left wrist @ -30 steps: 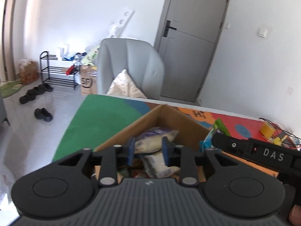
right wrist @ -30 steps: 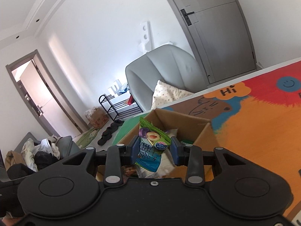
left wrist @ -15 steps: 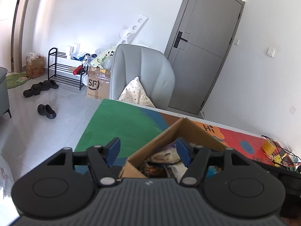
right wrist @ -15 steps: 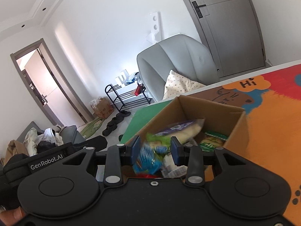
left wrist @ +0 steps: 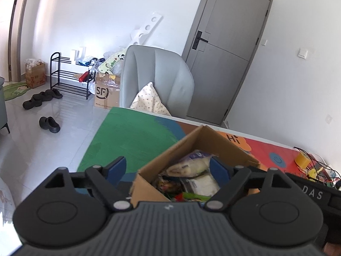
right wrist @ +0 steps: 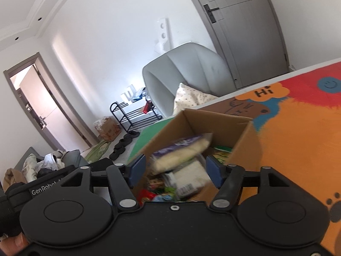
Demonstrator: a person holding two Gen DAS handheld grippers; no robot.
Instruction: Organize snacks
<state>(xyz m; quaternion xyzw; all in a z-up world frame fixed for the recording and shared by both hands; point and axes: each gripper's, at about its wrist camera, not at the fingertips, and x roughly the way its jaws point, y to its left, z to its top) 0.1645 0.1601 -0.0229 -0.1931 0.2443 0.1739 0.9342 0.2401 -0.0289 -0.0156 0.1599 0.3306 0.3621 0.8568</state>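
left tool opening, empty | right tool opening, empty | mat "hi"

A worktop covered by a colourful cartoon mat in green, orange and red is carrying an open brown cardboard box of snack packets, and a yellow tape roll is sitting near its far edge

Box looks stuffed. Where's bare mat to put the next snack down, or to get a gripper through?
Crowded: the cardboard box is heaped with snack packets, and both grippers, left and right, hang over it, jaws opening with nothing pinched. Free: the green mat between the box and table edge; the orange mat beside the box. Cables and yellow tape clutter the far corner.
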